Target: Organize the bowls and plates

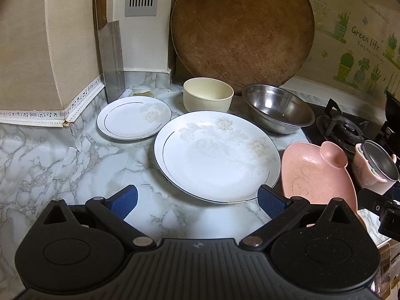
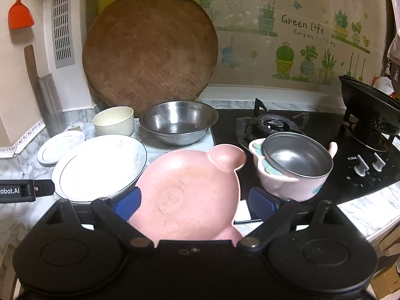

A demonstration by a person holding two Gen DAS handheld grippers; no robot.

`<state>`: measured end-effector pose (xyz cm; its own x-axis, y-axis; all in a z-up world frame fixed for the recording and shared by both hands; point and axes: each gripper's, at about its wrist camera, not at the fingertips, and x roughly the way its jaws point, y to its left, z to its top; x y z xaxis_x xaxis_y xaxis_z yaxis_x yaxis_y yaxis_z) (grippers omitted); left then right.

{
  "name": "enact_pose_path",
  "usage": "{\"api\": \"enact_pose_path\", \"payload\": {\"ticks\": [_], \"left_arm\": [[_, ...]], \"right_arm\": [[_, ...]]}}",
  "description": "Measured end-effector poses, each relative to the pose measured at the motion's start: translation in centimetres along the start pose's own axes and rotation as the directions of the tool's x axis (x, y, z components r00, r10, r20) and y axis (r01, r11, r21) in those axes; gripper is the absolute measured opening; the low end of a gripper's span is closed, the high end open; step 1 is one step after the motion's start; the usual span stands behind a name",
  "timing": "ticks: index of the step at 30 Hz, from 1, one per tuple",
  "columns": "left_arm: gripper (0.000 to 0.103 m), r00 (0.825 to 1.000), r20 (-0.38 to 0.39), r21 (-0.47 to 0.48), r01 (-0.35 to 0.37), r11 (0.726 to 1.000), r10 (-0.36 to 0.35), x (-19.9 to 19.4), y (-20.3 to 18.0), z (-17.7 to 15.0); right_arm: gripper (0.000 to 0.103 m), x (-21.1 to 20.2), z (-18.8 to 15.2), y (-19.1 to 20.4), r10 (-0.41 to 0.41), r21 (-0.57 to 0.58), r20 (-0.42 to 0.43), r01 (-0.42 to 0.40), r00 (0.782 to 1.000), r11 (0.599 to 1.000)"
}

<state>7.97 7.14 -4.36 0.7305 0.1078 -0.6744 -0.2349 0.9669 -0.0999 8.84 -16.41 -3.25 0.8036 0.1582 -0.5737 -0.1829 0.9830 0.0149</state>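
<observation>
A large white floral plate (image 1: 217, 155) lies on the marble counter (image 1: 62, 160), with a small white plate (image 1: 133, 121) behind it to the left. A cream bowl (image 1: 207, 97) and a steel bowl (image 1: 277, 111) stand at the back. A pink animal-shaped plate (image 1: 317, 172) lies right of the large plate; it also shows in the right wrist view (image 2: 190, 195). A pink pot with a steel insert (image 2: 295, 167) sits beside it. My left gripper (image 1: 197, 201) is open, just before the large plate's near rim. My right gripper (image 2: 193, 203) is open, its fingers either side of the pink plate.
A round wooden board (image 1: 242, 30) leans on the back wall, with a cleaver (image 1: 110, 57) upright at the left. A gas hob (image 2: 272, 125) with a black wok (image 2: 367, 105) fills the right side. The counter's front edge runs at the lower right (image 2: 375, 220).
</observation>
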Motion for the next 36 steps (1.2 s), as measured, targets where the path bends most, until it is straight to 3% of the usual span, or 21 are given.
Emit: {"api": "enact_pose_path", "payload": {"ticks": [7,12,16,25,31,36], "left_arm": [[0.102,1.0,-0.016,0.0,-0.014,1.0,0.014,1.7,-0.3,0.5],[0.102,0.999,-0.031,-0.044,-0.028,0.999,0.027,3.9,0.5,1.9],[0.102,0.995,-0.056,-0.063,-0.083,0.995,0.08,6.1,1.1,3.2],[0.102,0.978,-0.137,-0.11,-0.171,0.979,0.155,10.5,3.2,5.8],[0.093,0.972,-0.194,-0.152,-0.164,0.975,0.133,12.4,4.0,6.4],[0.074,0.967,-0.233,-0.183,-0.145,0.972,0.101,13.4,4.7,6.6]], "right_arm": [[0.092,1.4,0.3,-0.7,0.007,-0.002,-0.027,-0.007,1.0,1.0],[0.087,3.7,2.1,0.5,0.085,-0.072,-0.041,-0.088,0.996,0.994],[0.087,6.6,4.3,2.2,0.138,-0.136,-0.068,-0.147,0.988,0.98],[0.081,15.0,7.5,6.1,0.188,-0.166,-0.238,-0.23,0.953,0.959],[0.074,18.5,8.2,7.1,0.205,-0.118,-0.311,-0.252,0.928,0.961],[0.059,20.0,8.7,7.2,0.246,-0.071,-0.351,-0.288,0.903,0.955]]}}
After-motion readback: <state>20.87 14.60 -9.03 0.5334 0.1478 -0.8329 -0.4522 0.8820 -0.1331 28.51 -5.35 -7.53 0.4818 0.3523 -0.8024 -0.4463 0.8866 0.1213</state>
